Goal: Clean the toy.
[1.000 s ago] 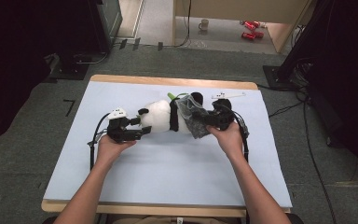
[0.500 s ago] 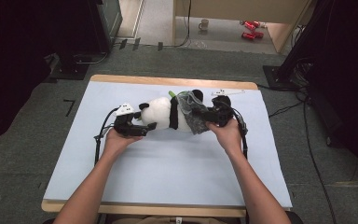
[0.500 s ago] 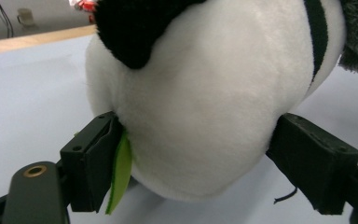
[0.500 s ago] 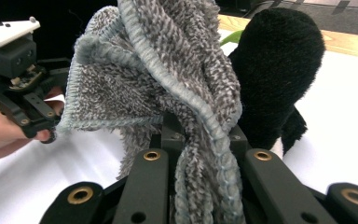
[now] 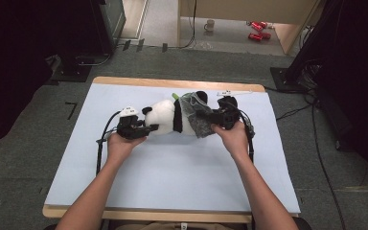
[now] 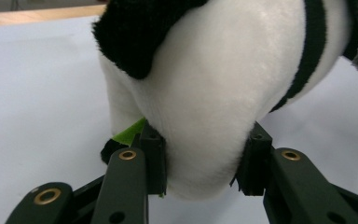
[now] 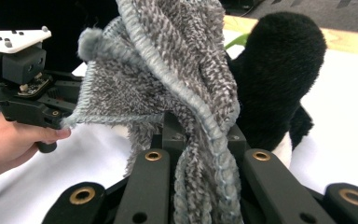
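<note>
A black-and-white panda plush (image 5: 165,116) lies on its side in the middle of the table. A grey knitted cloth (image 5: 196,116) is draped over its right end. My left gripper (image 5: 147,128) is at the plush's left end. In the left gripper view it (image 6: 204,163) is shut on a rounded white part of the plush (image 6: 223,84), with one jaw pressed in on each side and a green bit (image 6: 130,133) beside the left jaw. My right gripper (image 5: 212,116) is shut on the cloth. The cloth (image 7: 168,74) rises bunched from between its jaws (image 7: 200,135), in front of a black plush limb (image 7: 275,70).
A pale blue mat (image 5: 172,182) covers the wooden table. Cables trail from both grippers down the mat. Beyond the far edge, a mug (image 5: 210,24) and red cans (image 5: 256,29) sit on the floor. Dark equipment (image 5: 76,28) stands at back left.
My left gripper has slid a little to the right along the plush's left end. The right gripper and the cloth have barely moved.
</note>
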